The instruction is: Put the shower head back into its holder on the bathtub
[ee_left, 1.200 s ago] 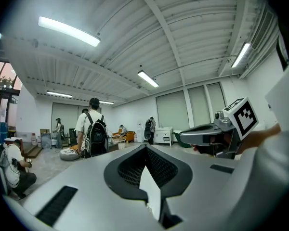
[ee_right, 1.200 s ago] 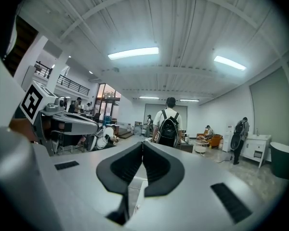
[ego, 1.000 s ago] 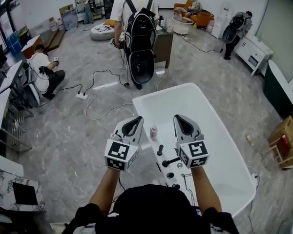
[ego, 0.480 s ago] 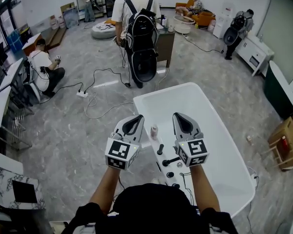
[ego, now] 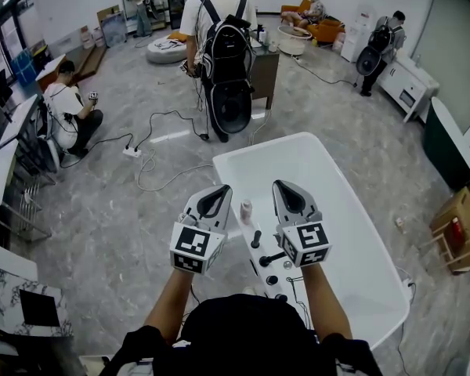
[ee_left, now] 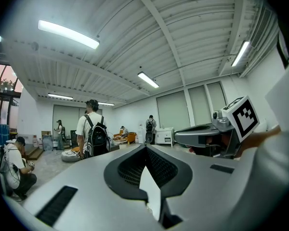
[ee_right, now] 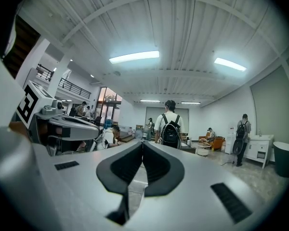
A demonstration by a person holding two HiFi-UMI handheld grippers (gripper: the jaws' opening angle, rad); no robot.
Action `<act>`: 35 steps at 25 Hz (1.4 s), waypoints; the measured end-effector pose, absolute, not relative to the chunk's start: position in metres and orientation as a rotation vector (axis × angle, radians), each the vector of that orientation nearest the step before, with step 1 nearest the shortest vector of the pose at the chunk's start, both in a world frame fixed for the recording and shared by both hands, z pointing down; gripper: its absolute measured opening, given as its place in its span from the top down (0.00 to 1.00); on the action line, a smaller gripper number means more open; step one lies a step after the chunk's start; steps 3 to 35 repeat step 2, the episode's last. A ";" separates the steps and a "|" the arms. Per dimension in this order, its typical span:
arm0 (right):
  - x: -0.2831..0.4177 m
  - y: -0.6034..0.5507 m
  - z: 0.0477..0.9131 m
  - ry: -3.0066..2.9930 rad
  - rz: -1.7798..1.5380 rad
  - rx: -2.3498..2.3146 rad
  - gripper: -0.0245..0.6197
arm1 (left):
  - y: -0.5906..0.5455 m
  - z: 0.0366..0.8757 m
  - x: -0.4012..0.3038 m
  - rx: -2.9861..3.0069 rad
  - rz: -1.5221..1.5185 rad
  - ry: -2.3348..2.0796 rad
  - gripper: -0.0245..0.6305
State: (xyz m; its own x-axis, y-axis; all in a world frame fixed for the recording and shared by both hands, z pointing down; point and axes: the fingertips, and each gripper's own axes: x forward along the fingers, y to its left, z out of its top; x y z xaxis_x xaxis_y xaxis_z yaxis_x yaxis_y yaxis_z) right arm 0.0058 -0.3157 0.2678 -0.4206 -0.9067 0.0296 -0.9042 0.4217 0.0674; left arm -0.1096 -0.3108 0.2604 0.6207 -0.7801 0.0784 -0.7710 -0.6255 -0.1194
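Note:
The white bathtub (ego: 352, 233) lies ahead and to the right in the head view. On its near left rim sit a black lever (ego: 256, 240), black knobs (ego: 272, 266) and a thin hose (ego: 298, 292). A small pale upright piece (ego: 246, 208) stands on the rim between my grippers; I cannot tell whether it is the shower head. My left gripper (ego: 216, 193) (ee_left: 145, 148) hovers level beside the rim, jaws shut and empty. My right gripper (ego: 287, 188) (ee_right: 143, 143) hovers level over the rim, jaws shut with nothing between them.
A person with a black backpack (ego: 223, 53) stands just beyond the tub's far end. Another person (ego: 69, 112) crouches at the left near cables (ego: 153, 163) on the floor. A dark tub (ego: 446, 143) and a cardboard box (ego: 460, 225) are at the right.

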 end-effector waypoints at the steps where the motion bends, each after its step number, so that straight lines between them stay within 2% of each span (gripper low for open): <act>1: 0.007 -0.315 0.268 -2.597 -0.064 1.654 0.93 | -0.310 0.261 -0.108 -2.760 -0.189 1.322 0.94; 35: 0.008 -0.315 0.268 -2.596 -0.066 1.652 0.93 | -0.310 0.261 -0.105 -2.760 -0.191 1.321 0.94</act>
